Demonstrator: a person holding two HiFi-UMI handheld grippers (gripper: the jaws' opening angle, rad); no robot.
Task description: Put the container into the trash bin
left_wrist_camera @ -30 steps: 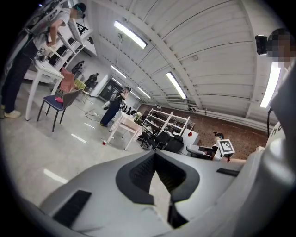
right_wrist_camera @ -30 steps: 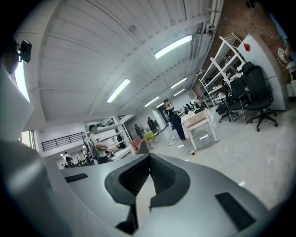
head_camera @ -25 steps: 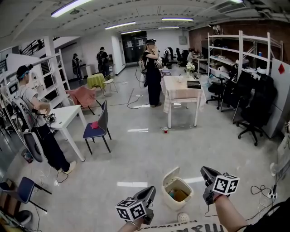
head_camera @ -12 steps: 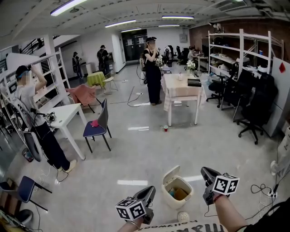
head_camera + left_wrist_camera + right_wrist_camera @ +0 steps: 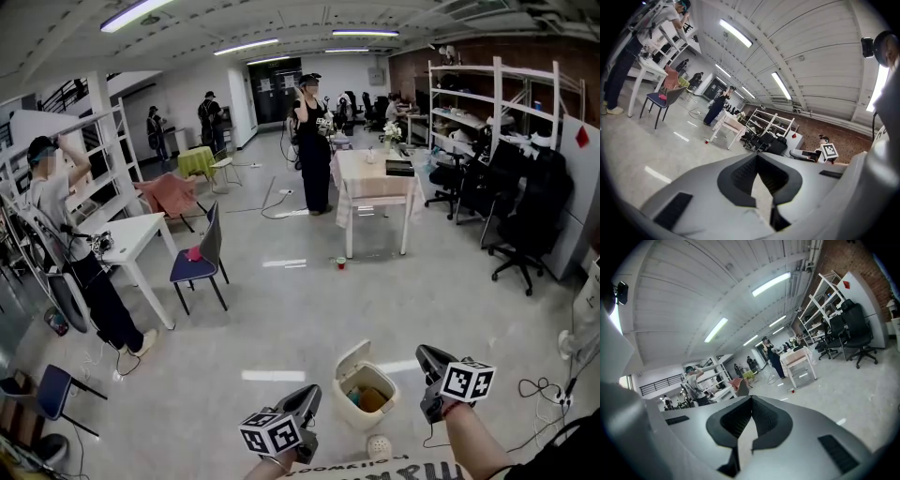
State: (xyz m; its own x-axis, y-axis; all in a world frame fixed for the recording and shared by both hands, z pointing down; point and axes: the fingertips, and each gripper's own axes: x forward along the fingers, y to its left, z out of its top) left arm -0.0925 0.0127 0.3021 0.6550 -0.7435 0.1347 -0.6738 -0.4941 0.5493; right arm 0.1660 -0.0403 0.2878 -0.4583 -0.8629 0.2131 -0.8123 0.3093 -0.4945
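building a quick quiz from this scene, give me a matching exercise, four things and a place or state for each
Things:
1 trash bin
2 red cup
3 chair
4 right gripper

Places or states:
a on the floor by a leg of the clothed table
b jaws together, nothing held
c lid open, things inside
d blue seat, beside the white table

Pairs: 1-c, 2-a, 3-d, 4-b

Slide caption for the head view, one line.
Left tongs and right tongs, both shut and empty, held either side of the open trash bin on the floor.
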